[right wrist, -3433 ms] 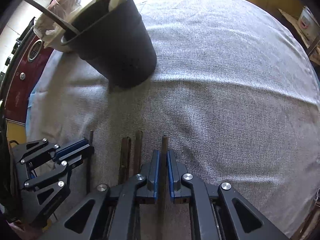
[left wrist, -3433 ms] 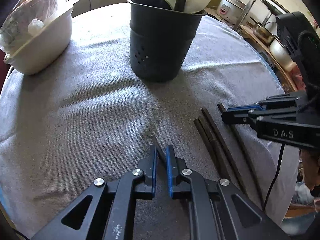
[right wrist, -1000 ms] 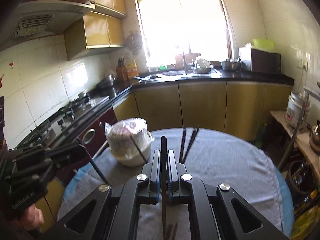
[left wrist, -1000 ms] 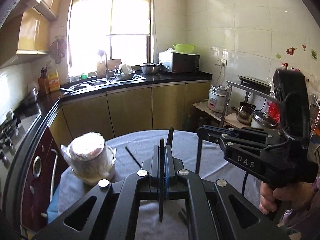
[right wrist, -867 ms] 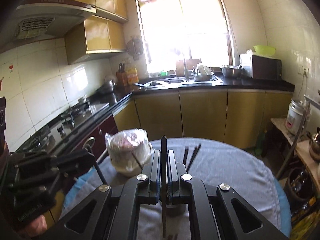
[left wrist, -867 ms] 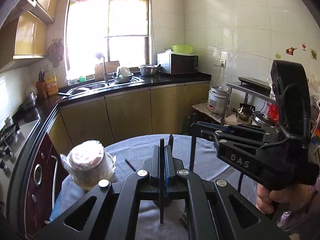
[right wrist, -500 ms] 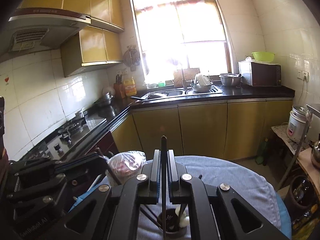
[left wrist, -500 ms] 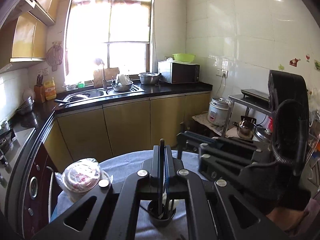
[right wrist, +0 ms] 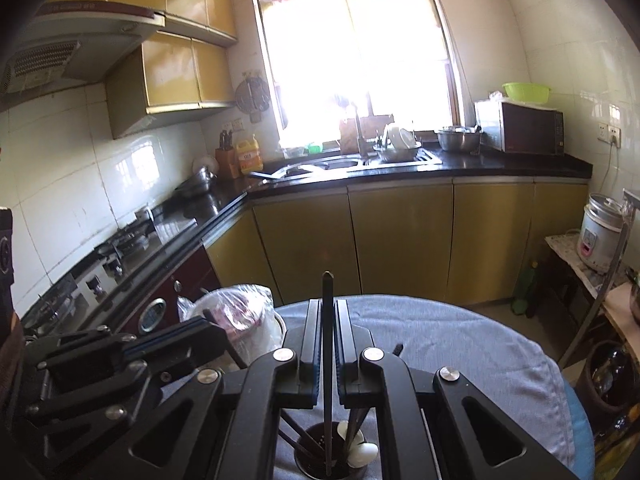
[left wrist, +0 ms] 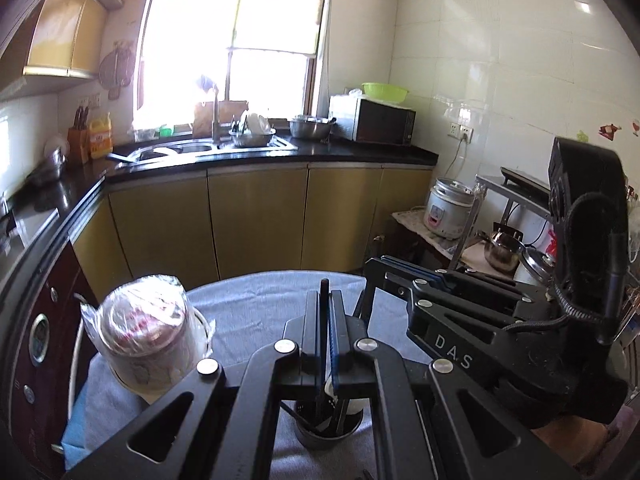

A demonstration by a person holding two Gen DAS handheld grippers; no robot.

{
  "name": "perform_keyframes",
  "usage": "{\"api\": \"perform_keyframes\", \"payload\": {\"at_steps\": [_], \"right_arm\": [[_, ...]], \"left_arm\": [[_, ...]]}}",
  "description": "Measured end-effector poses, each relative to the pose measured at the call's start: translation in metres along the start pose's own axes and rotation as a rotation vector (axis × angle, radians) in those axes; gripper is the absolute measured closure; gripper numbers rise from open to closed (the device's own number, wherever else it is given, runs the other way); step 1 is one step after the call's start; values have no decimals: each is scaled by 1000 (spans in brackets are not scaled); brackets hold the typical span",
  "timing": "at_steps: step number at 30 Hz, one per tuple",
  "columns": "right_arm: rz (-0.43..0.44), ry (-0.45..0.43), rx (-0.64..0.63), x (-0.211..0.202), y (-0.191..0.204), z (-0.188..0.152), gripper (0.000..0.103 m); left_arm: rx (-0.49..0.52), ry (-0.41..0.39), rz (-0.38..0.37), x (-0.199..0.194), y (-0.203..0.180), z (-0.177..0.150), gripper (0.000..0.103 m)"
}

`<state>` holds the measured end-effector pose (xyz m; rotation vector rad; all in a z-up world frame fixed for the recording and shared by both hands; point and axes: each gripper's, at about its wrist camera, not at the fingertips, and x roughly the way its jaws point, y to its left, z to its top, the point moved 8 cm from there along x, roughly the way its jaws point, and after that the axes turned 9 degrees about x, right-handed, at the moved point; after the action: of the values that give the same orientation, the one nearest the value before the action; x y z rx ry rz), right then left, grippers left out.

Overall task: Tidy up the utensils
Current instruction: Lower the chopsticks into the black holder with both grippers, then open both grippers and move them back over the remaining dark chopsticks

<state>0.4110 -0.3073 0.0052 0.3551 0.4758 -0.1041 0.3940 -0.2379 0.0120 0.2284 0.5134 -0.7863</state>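
One dark chopstick (left wrist: 323, 312) is held upright in the closed left gripper (left wrist: 325, 320) and another (right wrist: 328, 344) in the closed right gripper (right wrist: 328, 340), tips poised over the black utensil holder (right wrist: 312, 466) at lower centre, presumably for dropping in.

Both tools, left (left wrist: 325, 320) and right (right wrist: 328, 328), have lifted their chopsticks (right wrist: 327, 344) off the desk (right wrist: 460, 340) to upright over the holder (right wrist: 328, 464).
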Motion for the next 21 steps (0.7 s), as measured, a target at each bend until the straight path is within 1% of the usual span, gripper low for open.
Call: {"api": "perform_keyframes", "payload": {"at_steps": [3,5,9,10,11,12,13,14,16,17,18,20,21], "right_arm": [[-7,32,6,8,-8,-15,97],[-8,57,8,11,-12,-23,97],[3,108,43,12,-20,-36,96],[8,124,59,10,-22,-39,93],[5,135,73,6,-25,-42,89],[6,135,85,2,-27,-44,88],[15,131,100,-6,-30,-48,87],[17,131,107,-12,-33,-51,87],[18,127,117,-28,-37,-60,86],[18,125,120,-38,-39,-65,84],[15,125,125,-49,-42,-73,82],[18,128,134,-69,-43,-89,76],[15,129,134,-78,-43,-97,75]], "left_arm": [[-7,19,5,4,2,-11,99],[-2,39,-14,6,1,-21,99],[30,58,-8,-5,-5,-35,98],[30,65,-6,-10,-6,-39,93],[28,73,-4,-17,-8,-45,86],[26,76,1,-23,-9,-50,62],[23,70,23,-34,-10,-57,39],[28,54,46,-44,-12,-62,34],[59,33,77,-64,-18,-74,31],[66,41,101,-73,-21,-84,29],[66,52,128,-82,-24,-93,23],[61,61,166,-96,-27,-110,22],[50,76,205,-106,-28,-122,22]]}}
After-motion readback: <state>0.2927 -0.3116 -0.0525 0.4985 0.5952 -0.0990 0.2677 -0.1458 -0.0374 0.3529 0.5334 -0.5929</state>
